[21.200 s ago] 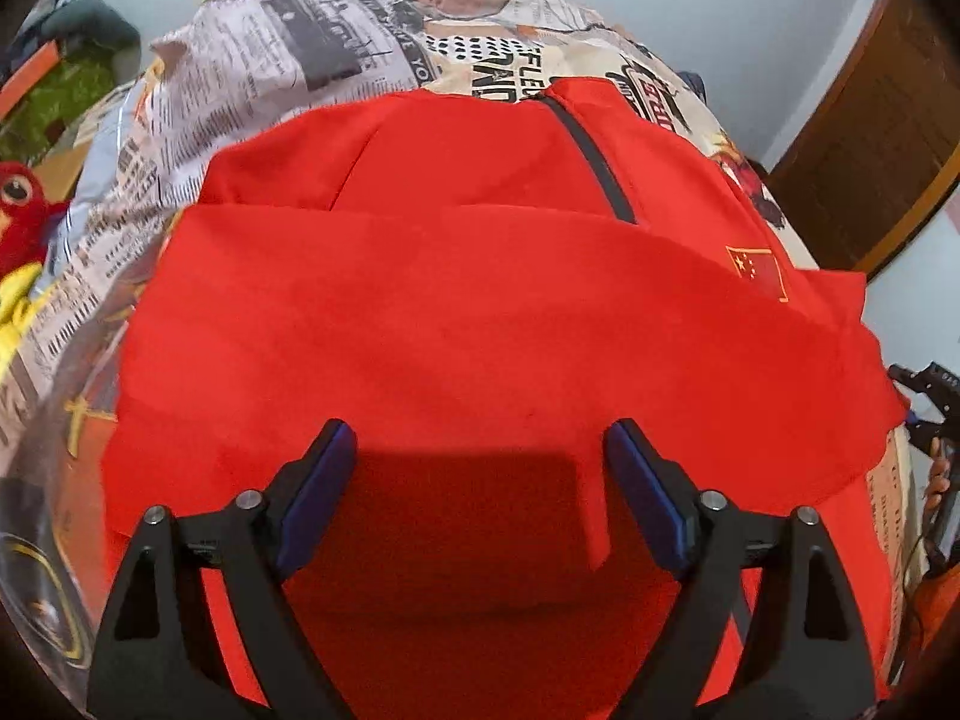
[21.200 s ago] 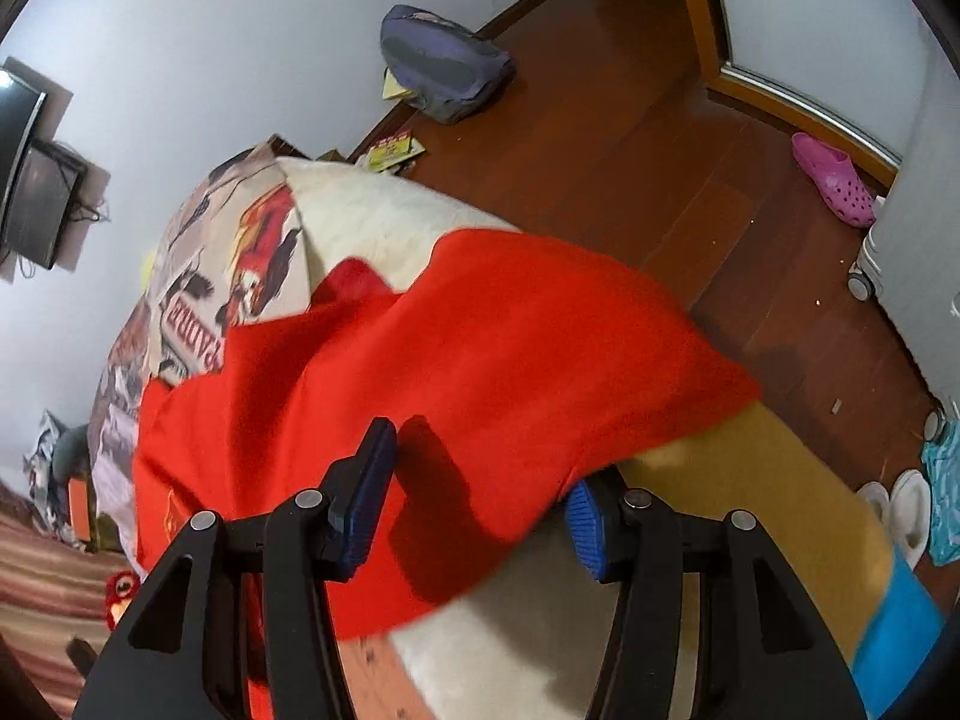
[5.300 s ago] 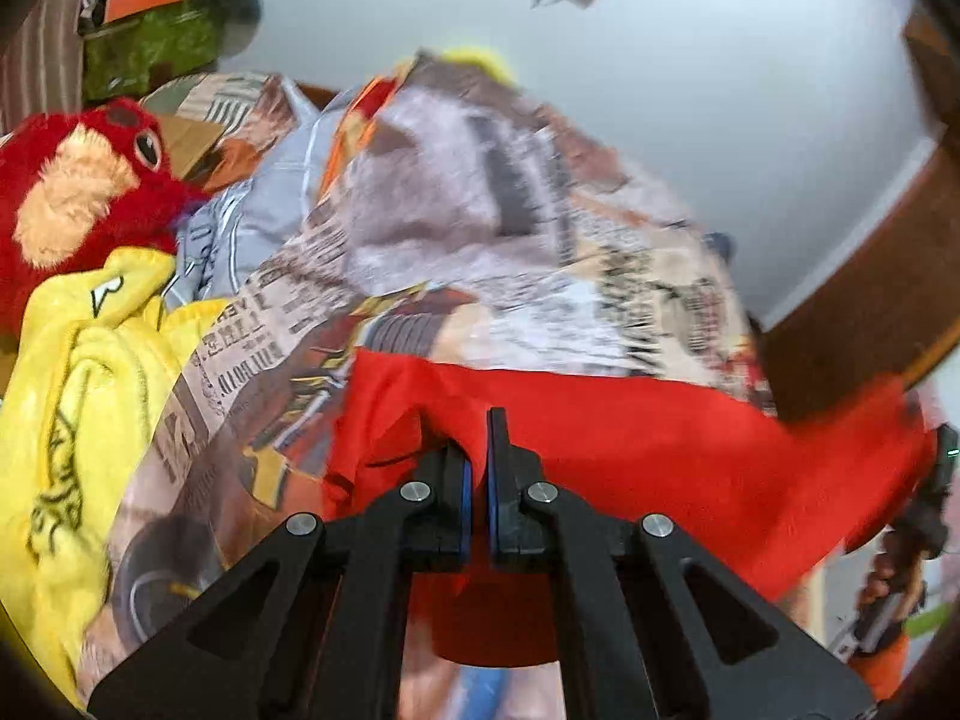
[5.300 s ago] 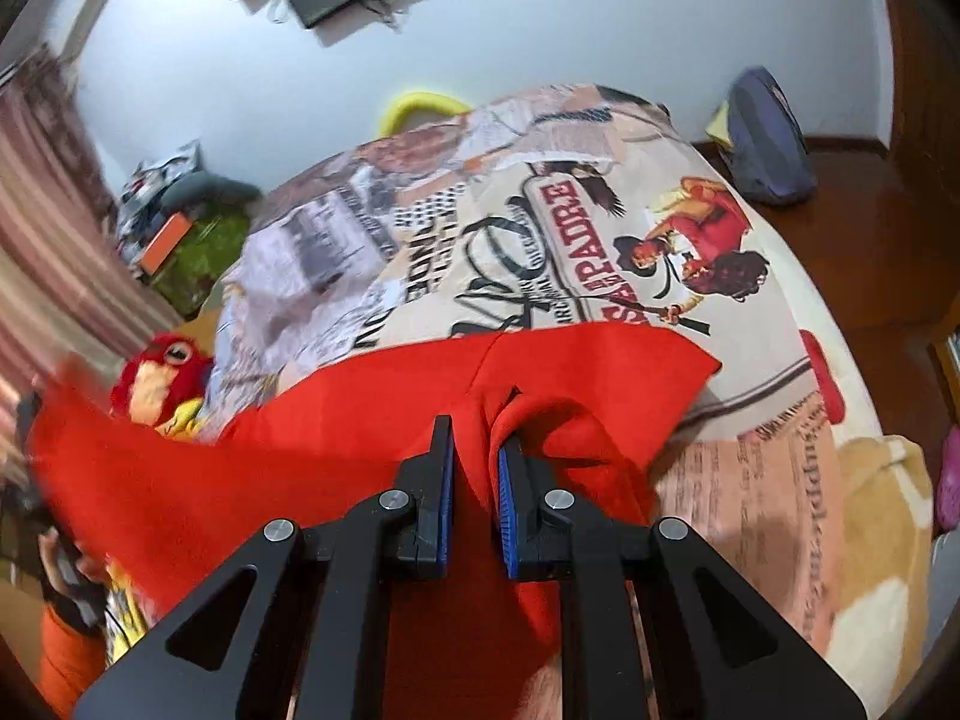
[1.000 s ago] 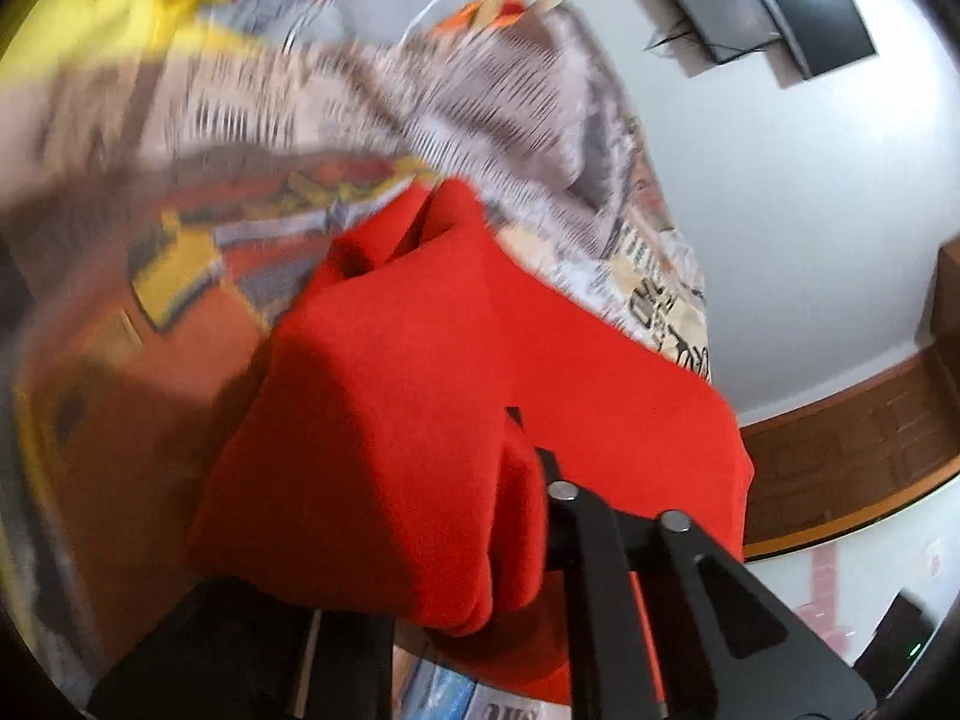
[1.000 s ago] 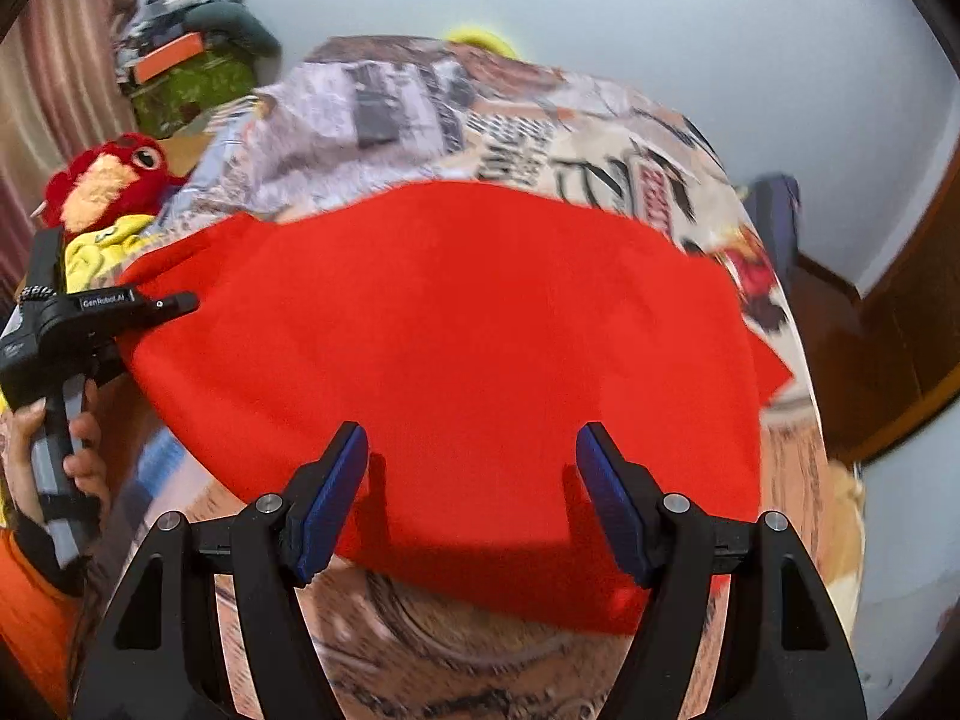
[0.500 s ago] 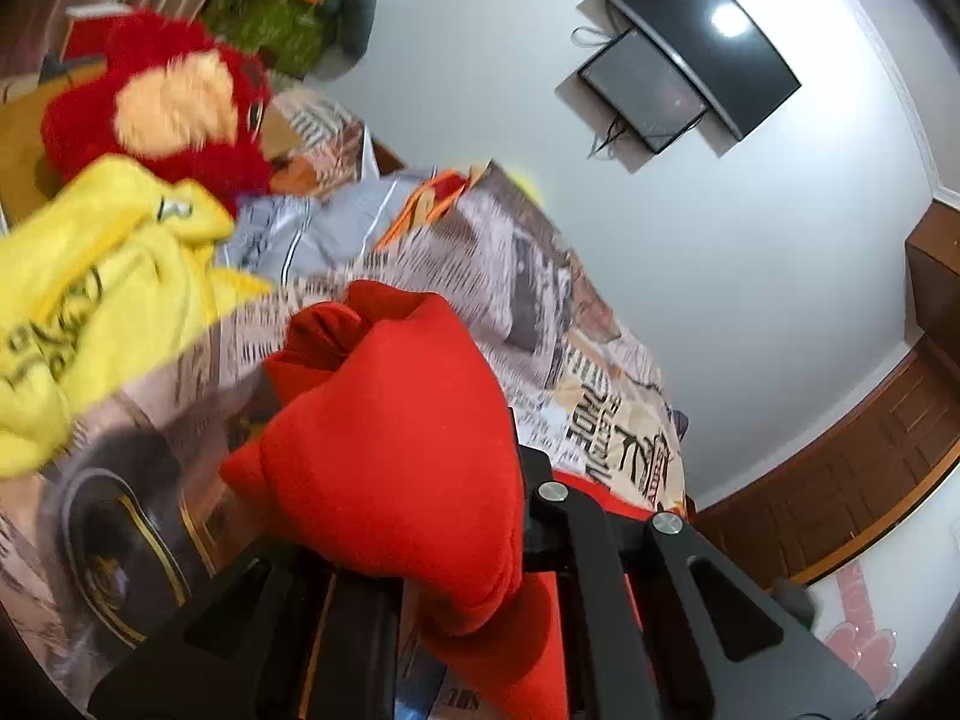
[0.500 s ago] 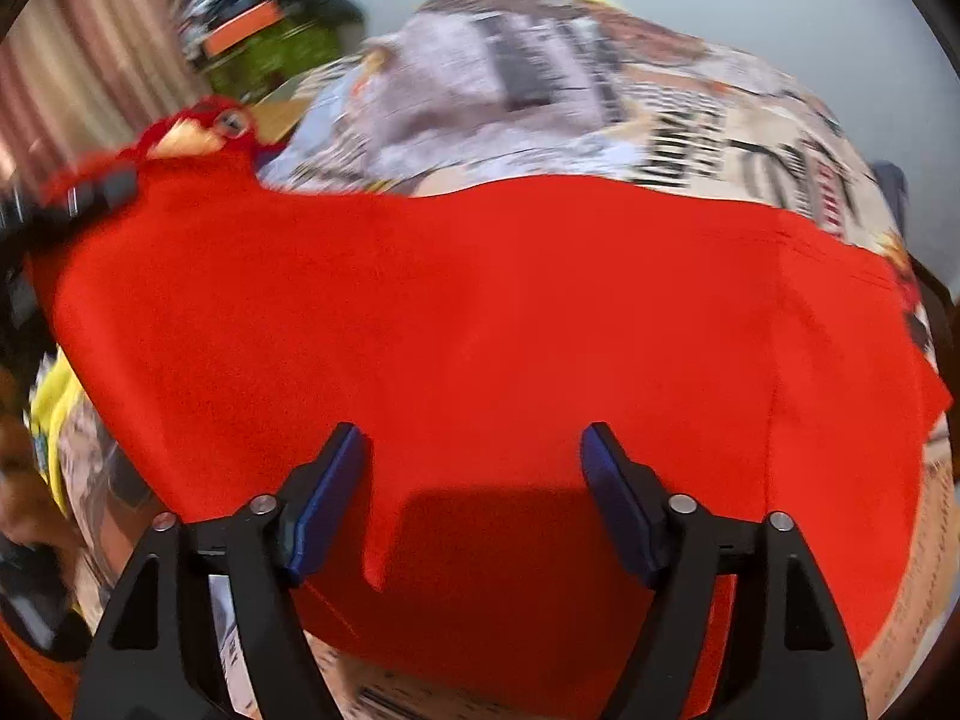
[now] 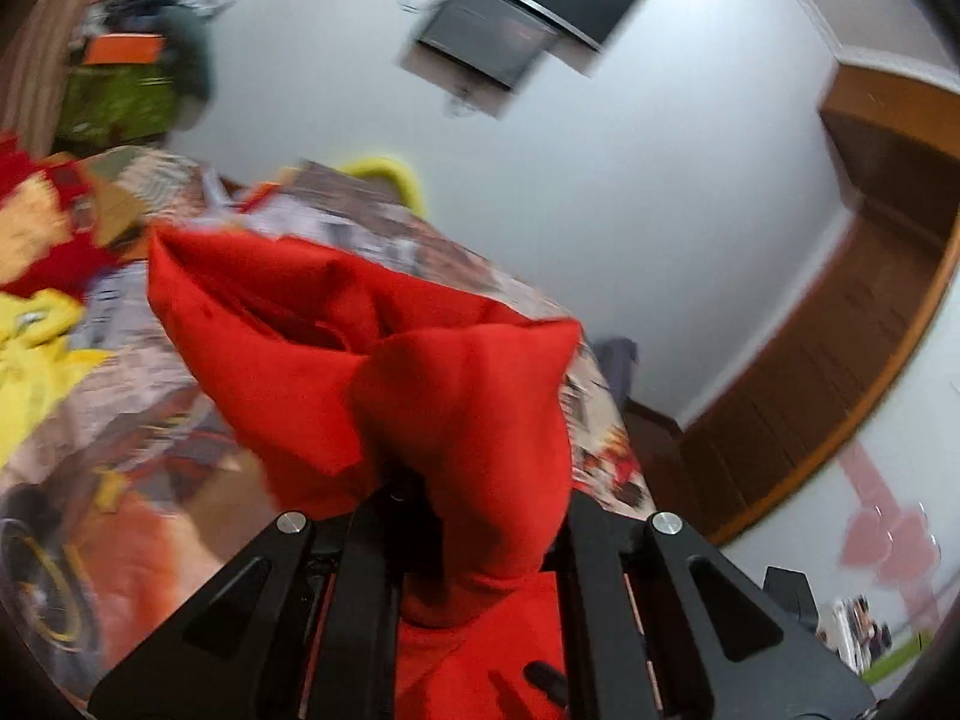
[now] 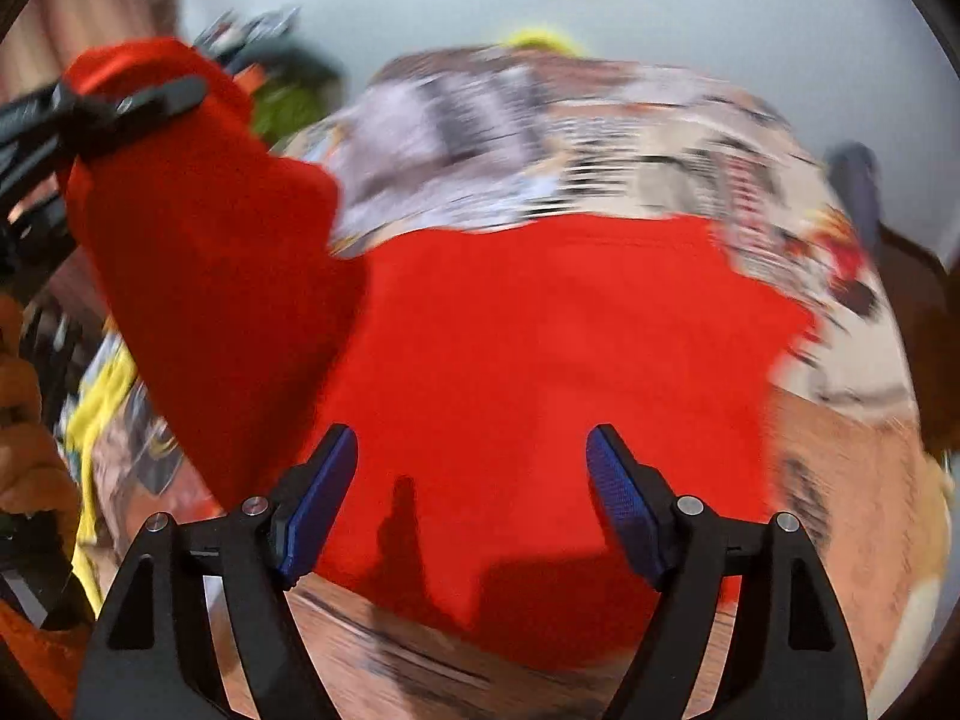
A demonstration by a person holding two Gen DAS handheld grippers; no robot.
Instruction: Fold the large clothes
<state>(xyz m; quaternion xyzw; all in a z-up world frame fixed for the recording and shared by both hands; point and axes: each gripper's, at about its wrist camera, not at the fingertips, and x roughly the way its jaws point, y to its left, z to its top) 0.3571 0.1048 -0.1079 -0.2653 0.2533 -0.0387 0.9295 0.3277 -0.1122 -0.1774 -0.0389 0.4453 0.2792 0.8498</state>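
Note:
A large red garment (image 10: pixel 540 360) lies folded on the printed bedspread (image 10: pixel 570 138). Its left end (image 10: pixel 198 228) is lifted well above the bed, bunched in my left gripper (image 10: pixel 90 108), which is shut on the cloth. In the left wrist view the red garment (image 9: pixel 456 408) drapes over the shut fingers and hides their tips. My right gripper (image 10: pixel 468 498) hovers open over the garment's near edge, blue pads (image 10: pixel 624 510) wide apart, no cloth between them.
A red plush toy (image 9: pixel 42 228) and a yellow garment (image 9: pixel 30 354) lie at the bed's left side. A screen (image 9: pixel 522 6) hangs on the white wall. A wooden wardrobe (image 9: pixel 840 372) stands at the right. A hand (image 10: pixel 24 438) holds the left gripper's handle.
My left gripper has risen with the red cloth, pulling that end up off the bed. The right gripper stays open over the near edge, shifted slightly.

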